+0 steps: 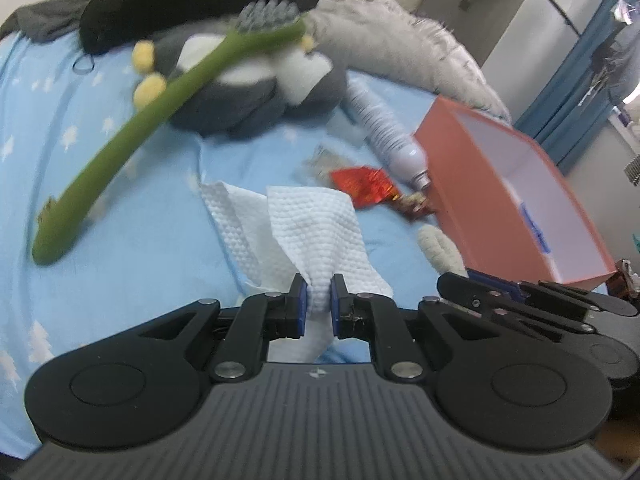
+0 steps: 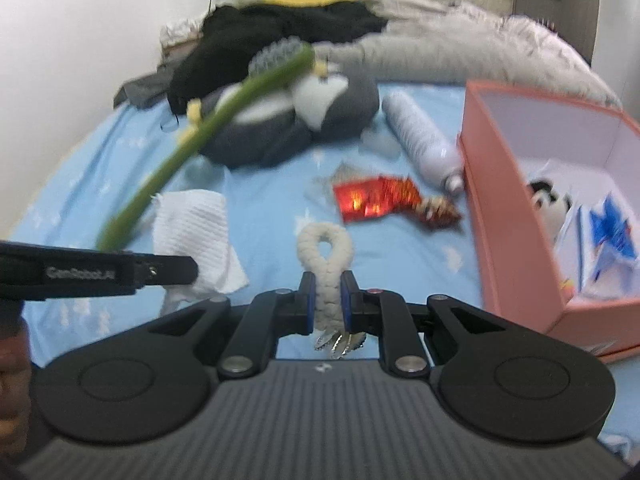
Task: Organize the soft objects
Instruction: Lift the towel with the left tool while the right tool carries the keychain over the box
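Tissue point(image 1: 316, 240) pinched in left claw point(image 1: 319, 300), spread over blue bed sheet point(image 1: 120, 208) near its front. Braided white loop point(image 2: 325, 264) clamped in right claw point(image 2: 328, 300), just beside pink box point(image 2: 516, 232) wall. Bare sheet between loop and red wrapper point(image 2: 372, 198); plush penguin point(image 2: 304, 116) farther back.

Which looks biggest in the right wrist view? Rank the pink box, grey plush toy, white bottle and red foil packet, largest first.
1. Pink box, though it is nearest, which flatters it.
2. Grey plush toy.
3. White bottle and red foil packet look too alike to rank.
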A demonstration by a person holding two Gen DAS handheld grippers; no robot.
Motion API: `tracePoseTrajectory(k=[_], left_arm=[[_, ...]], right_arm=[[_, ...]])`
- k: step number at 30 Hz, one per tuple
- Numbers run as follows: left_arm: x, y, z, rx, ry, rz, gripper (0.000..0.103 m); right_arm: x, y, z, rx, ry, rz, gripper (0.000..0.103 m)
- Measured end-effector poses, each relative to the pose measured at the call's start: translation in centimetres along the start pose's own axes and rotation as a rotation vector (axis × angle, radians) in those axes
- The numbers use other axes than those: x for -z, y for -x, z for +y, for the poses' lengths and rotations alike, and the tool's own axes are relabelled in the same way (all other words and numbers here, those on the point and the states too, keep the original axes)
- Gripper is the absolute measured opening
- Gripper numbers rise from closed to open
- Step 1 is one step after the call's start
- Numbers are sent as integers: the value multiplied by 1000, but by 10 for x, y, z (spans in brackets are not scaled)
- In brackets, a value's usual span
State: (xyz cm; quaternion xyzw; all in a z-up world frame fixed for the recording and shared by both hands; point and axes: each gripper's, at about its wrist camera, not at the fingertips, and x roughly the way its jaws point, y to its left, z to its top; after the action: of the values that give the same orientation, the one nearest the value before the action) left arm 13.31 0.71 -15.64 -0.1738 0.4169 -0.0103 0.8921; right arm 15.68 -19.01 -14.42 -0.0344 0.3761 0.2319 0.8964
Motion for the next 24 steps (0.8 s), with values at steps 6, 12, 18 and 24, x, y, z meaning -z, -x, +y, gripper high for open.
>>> tracePoseTrajectory(k=[6,12,18,24], left_arm=[[-21,31,-26,42,-36,-70,14],[-46,58,-62,109,-95,-143,14],[-72,62,-107,176,-168,-181,14],[-94,48,-160,238,-243,-170,14]], right_arm=[[-26,45,-4,-2,-8,-102,17],[-50,84,-16,19,-11,-206,17],[-69,112,-36,80,-16,-280,17],[-84,125,-69,164,-23,-304,17]])
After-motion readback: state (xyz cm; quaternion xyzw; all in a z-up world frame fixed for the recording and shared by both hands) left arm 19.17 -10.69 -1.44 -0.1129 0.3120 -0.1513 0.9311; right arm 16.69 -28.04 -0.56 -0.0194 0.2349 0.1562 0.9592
